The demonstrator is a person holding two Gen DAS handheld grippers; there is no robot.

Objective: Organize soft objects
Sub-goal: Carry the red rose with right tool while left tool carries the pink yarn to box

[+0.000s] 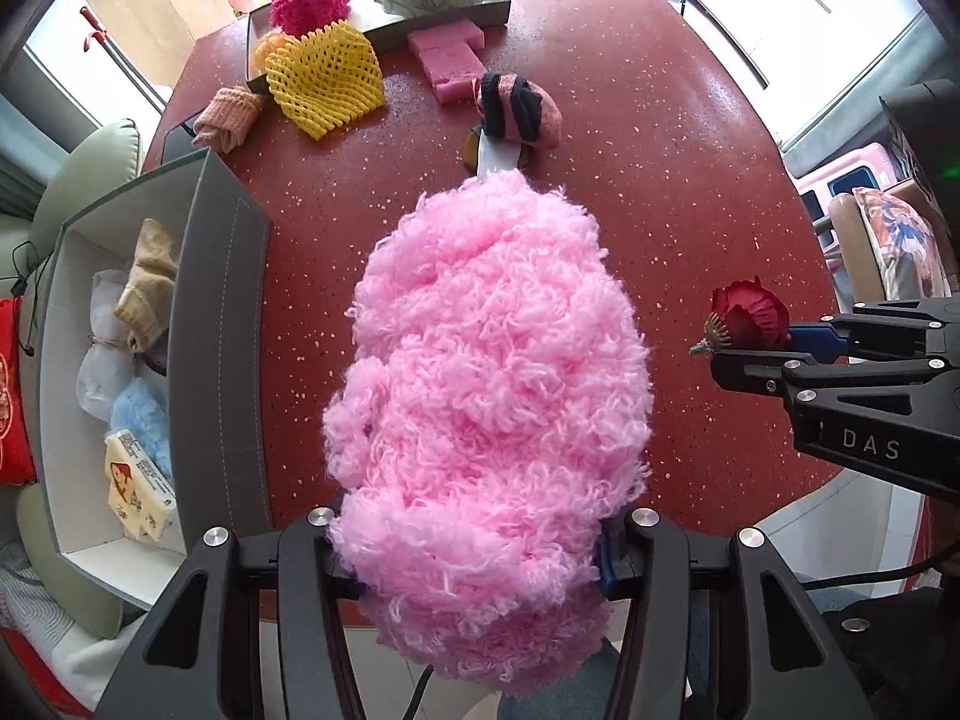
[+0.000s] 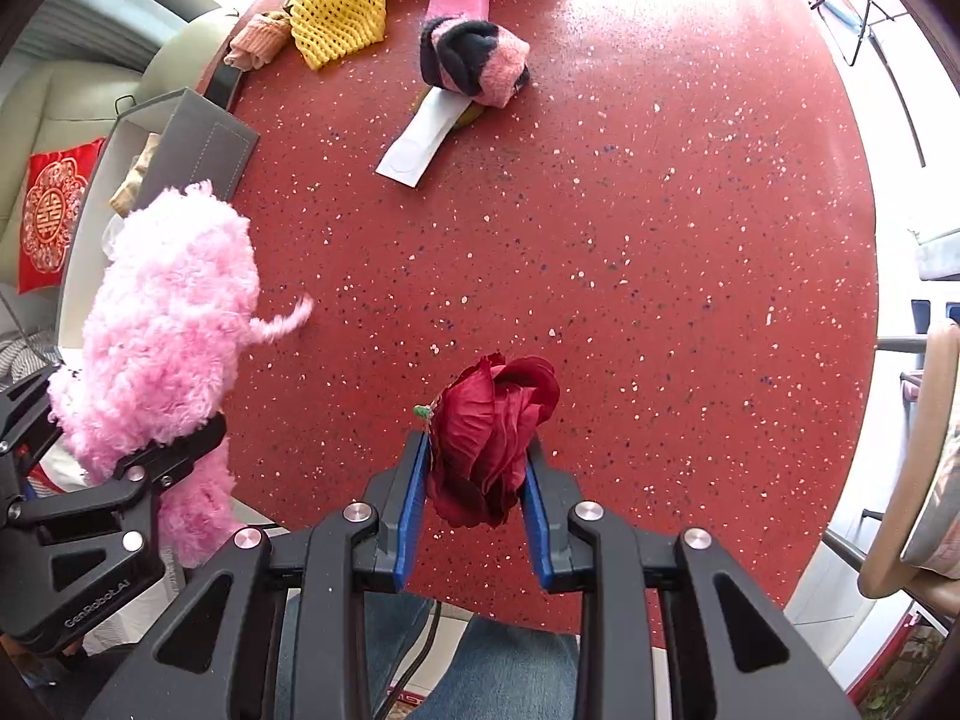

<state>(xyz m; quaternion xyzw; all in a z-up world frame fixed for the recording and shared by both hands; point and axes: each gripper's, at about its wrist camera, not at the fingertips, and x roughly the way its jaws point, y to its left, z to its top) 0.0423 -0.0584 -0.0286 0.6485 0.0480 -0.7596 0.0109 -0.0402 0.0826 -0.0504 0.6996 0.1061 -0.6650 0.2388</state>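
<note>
A big fluffy pink yarn bundle (image 1: 492,390) hangs above the red speckled table (image 1: 690,168), and my left gripper (image 1: 477,546) is shut on its lower part. From the right wrist view the same bundle (image 2: 162,324) sits at the left, next to the grey box (image 2: 198,138). My right gripper (image 2: 477,450) is shut on a dark red fabric rose (image 2: 492,444), its blue pads (image 2: 414,498) pressing both sides. In the left wrist view the rose (image 1: 750,312) and right gripper (image 1: 756,354) are at the right, above the table's near edge.
The grey box (image 1: 216,330) at the left holds a beige sock, a blue fluffy piece, a white bag and a tissue pack. Further back lie a yellow foam net (image 1: 324,84), a peach sock (image 1: 228,117), pink sponges (image 1: 450,54), a pink-and-black sock roll (image 1: 519,108) and a tray (image 1: 444,24).
</note>
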